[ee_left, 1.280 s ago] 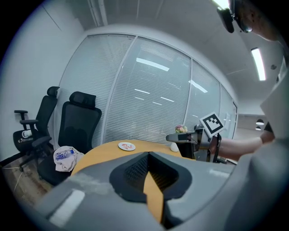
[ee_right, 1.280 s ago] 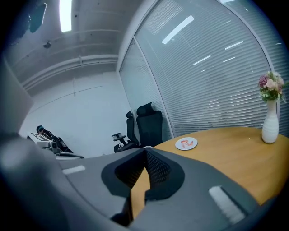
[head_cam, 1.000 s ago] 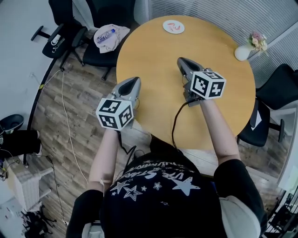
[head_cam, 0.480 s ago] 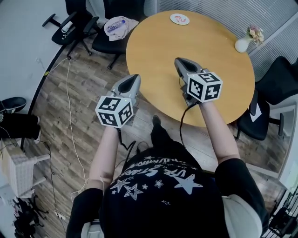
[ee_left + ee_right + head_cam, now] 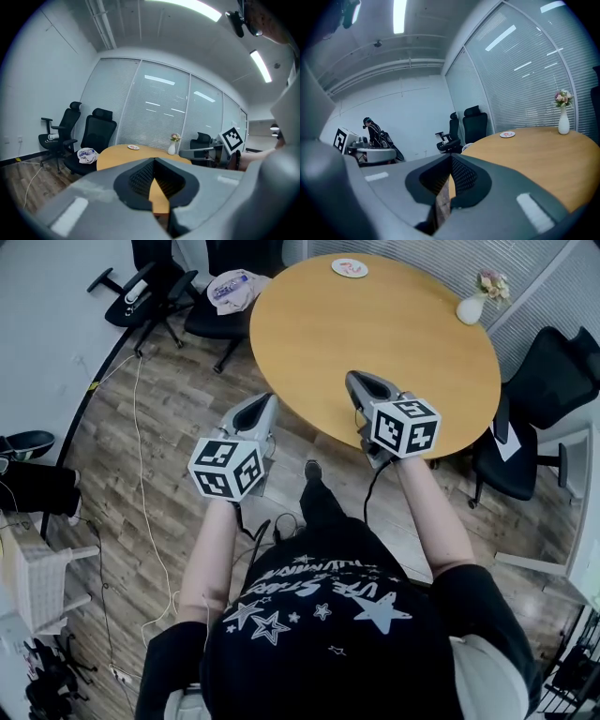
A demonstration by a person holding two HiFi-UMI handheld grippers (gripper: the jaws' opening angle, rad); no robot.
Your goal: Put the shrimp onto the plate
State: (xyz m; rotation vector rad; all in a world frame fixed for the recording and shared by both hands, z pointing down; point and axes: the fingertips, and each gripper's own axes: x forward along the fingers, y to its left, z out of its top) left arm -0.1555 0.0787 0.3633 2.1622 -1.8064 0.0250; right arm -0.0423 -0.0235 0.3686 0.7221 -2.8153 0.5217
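Hovering at the table (image 5: 394, 334) edge, left gripper (image 5: 270, 399) and right gripper (image 5: 352, 379) are closed, empty; plate (image 5: 349, 267) lies well apart.

The head view looked steeply down; both gripper views faced level across the same round table (image 5: 375, 324) and plate (image 5: 506, 134).

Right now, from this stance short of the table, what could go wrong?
1. The plate sits at the far rim of the table, well beyond the left gripper and right gripper, both with jaws shut and empty; expect a long lean.
2. The vase stands near the right rim; a reaching arm could tip it.
3. A white cable lies on the floor nearby: possible trip.
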